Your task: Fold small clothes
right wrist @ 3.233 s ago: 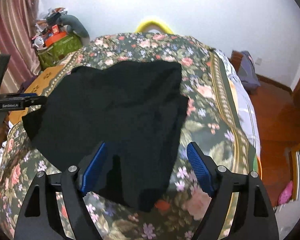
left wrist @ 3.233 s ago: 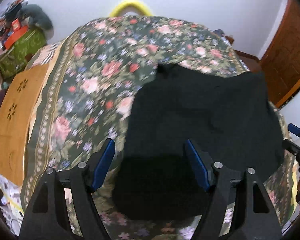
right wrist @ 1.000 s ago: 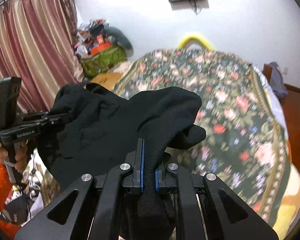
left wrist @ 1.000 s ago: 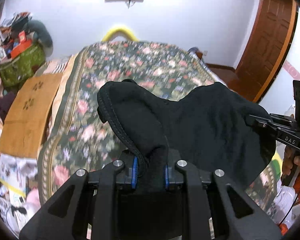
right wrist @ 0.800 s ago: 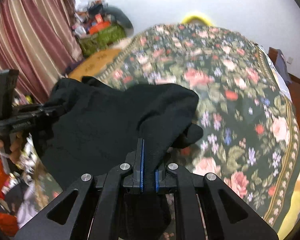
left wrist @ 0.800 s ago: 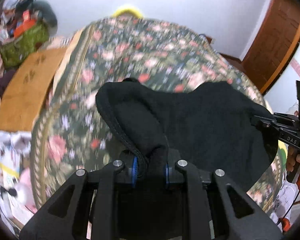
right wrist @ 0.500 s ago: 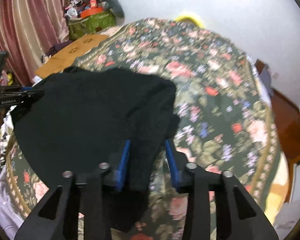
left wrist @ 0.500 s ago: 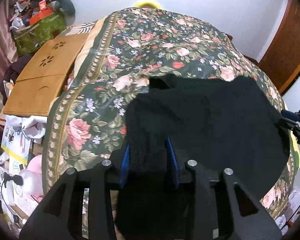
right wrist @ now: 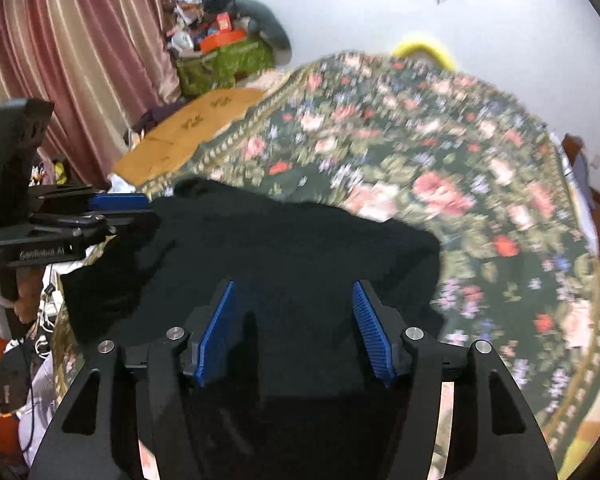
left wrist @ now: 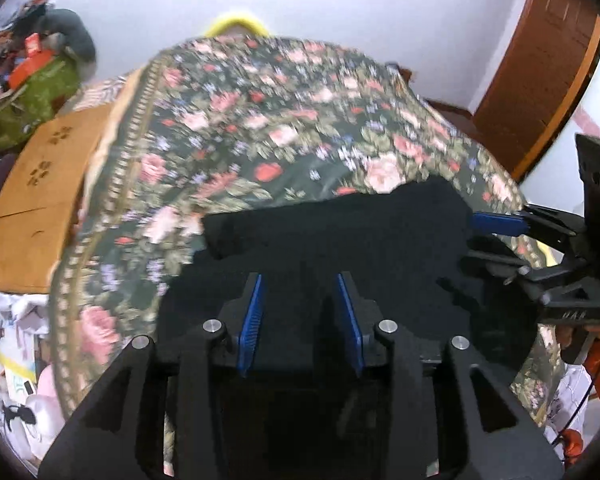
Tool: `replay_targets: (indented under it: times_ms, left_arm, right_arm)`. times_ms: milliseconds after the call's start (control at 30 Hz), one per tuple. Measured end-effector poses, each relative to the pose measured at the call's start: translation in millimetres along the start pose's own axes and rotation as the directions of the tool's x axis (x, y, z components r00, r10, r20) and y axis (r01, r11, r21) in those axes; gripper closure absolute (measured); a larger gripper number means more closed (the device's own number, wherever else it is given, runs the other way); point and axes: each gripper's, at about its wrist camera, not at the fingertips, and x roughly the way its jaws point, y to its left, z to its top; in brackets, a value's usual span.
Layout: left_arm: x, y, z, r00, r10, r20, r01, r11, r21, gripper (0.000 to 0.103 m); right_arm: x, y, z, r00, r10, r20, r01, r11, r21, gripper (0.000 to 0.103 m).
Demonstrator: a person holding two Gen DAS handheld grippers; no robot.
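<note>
A small black garment (left wrist: pixel 340 236) lies spread on the near end of the floral bedspread (left wrist: pixel 260 112); it also shows in the right wrist view (right wrist: pixel 292 248). My left gripper (left wrist: pixel 300 300) hovers over its near left part with blue pads apart, holding nothing. My right gripper (right wrist: pixel 294 308) hovers over its near right part, pads wide apart, empty. Each gripper shows side-on in the other's view, the right one (left wrist: pixel 500 226) at the cloth's right edge, the left one (right wrist: pixel 112 210) at its left edge.
A wooden board (left wrist: pixel 36 184) and a green bag with clutter (left wrist: pixel 28 92) lie left of the bed. A brown door (left wrist: pixel 540 64) stands at the right. Striped curtains (right wrist: pixel 72 60) hang at the left. The floral bedspread (right wrist: pixel 440 140) extends far beyond the garment.
Both grippers held the lifted garment shut, lowered it onto the bed, then opened and let go. The cloth now lies flat and both grippers have pulled back slightly.
</note>
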Motion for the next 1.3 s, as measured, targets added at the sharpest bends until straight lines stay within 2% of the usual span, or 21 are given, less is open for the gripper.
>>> replay_targets:
  times_ms: [100,233,333,367,467,567,633,733,867,967,1033,1167,1300]
  left_arm:
    - [28.4,-1.4,-1.2,0.998,0.024,-0.060,-0.024,1.000,0.009,0.066]
    - [32.1,15.6,-11.2,0.997,0.041,-0.058,-0.043,0.999,-0.034,0.065]
    - [24.4,32.5,-19.7,0.986,0.156,-0.057,-0.159,0.986,-0.057,0.065]
    - [20.1,40.1,-23.3,0.984,0.168,-0.064,-0.173,0.981,-0.082,0.065]
    - [4.4,49.4,-31.4,0.987,0.154,-0.054,-0.159,0.981,-0.113,0.065]
    - [-16.8,39.0,-35.4,0.988,0.151,-0.008,-0.152,0.985,-0.084,0.064]
    - [-30.3,24.9,-37.4,0.992,0.125,0.028,-0.123,0.990,-0.063,0.055]
    - [-36.2,7.3,-34.8,0.996,0.074,0.058,-0.071,0.996,-0.048,0.051]
    - [-25.9,-9.4,-36.3,0.999,0.031,0.043,-0.030,0.999,-0.040,0.048]
    - [-10.2,-9.4,-45.6,0.999,0.047,-0.006,-0.047,0.998,-0.043,0.048]
    - [-2.7,-4.4,-54.5,0.997,0.068,-0.032,-0.070,0.997,-0.043,0.048]
    - [-9.5,12.4,-65.9,0.997,0.070,-0.012,-0.071,0.993,-0.097,0.045]
    - [-21.3,26.2,-74.0,0.990,0.138,-0.009,-0.138,0.980,-0.140,0.045]
  right_arm:
    - [19.7,-2.1,-5.2,0.999,-0.008,-0.054,0.008,1.000,0.003,0.047]
    - [12.4,-13.4,-19.5,0.998,-0.039,-0.046,0.039,0.999,0.006,0.045]
    - [1.7,-27.3,-28.9,0.996,-0.066,-0.059,0.068,0.997,0.034,0.045]
    - [-5.1,-30.8,-32.3,0.996,-0.069,-0.056,0.072,0.996,0.051,0.045]
    - [-19.8,-32.8,-33.7,0.997,-0.076,-0.032,0.078,0.994,0.078,0.045]
    - [-32.6,-23.1,-30.1,0.999,-0.043,0.004,0.042,0.995,0.088,0.045]
    - [-36.4,-10.3,-26.1,1.000,-0.017,0.023,0.015,0.997,0.073,0.045]
    - [-35.1,11.8,-23.6,0.999,0.030,0.034,-0.031,0.999,0.036,0.043]
    - [-17.0,28.0,-27.4,0.998,0.063,-0.003,-0.063,0.998,0.009,0.041]
    - [1.5,26.3,-36.2,0.997,0.054,-0.056,-0.054,0.999,0.008,0.041]
    - [2.1,19.3,-42.0,0.997,0.071,-0.044,-0.070,0.997,0.028,0.039]
    - [-9.2,-0.4,-52.2,0.999,0.039,-0.031,-0.037,0.996,0.083,0.038]
    - [-25.6,-12.6,-59.5,1.000,0.003,-0.015,-0.001,0.992,0.128,0.038]
